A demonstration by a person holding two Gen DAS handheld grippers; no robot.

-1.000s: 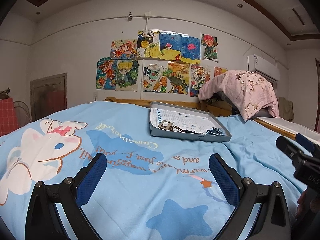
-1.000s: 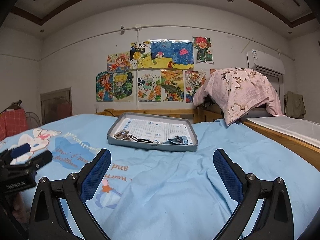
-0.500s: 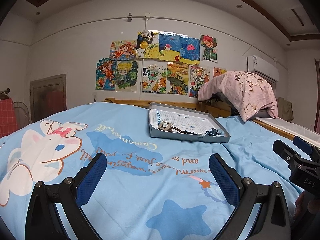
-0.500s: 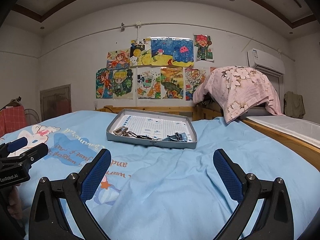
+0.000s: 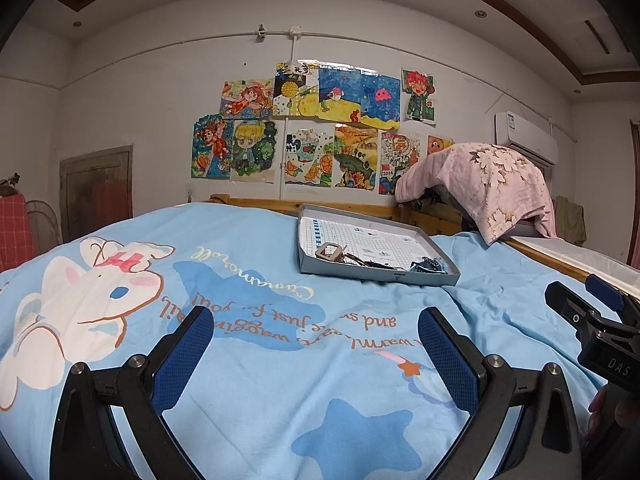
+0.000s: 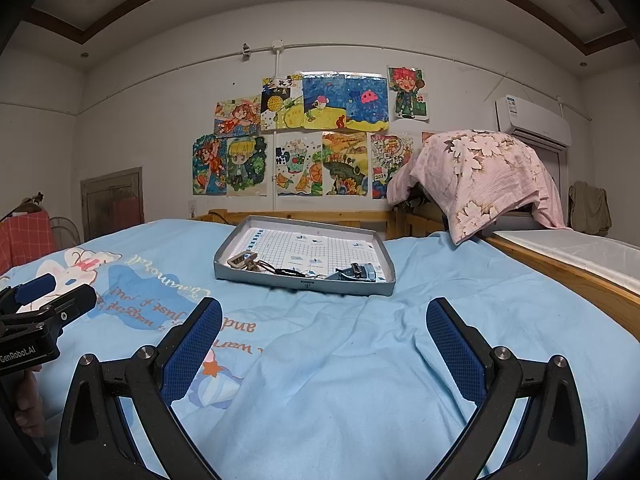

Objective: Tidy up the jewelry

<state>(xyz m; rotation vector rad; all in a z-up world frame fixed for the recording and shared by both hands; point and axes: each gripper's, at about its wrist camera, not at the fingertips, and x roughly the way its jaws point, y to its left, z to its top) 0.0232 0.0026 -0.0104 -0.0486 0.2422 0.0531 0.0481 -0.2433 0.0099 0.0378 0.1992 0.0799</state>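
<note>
Left gripper (image 5: 316, 340) and right gripper (image 6: 324, 332), both spread wide and empty, above the blue bedsheet (image 6: 340, 380); grey tray (image 6: 304, 282) (jewelry inside) well ahead.

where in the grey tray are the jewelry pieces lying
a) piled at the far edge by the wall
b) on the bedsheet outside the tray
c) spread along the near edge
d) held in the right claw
c: the jewelry pieces lie in a line just inside the near wall of the grey tray, the far gridded part is bare, and the right claw is open and holds nothing.
</note>
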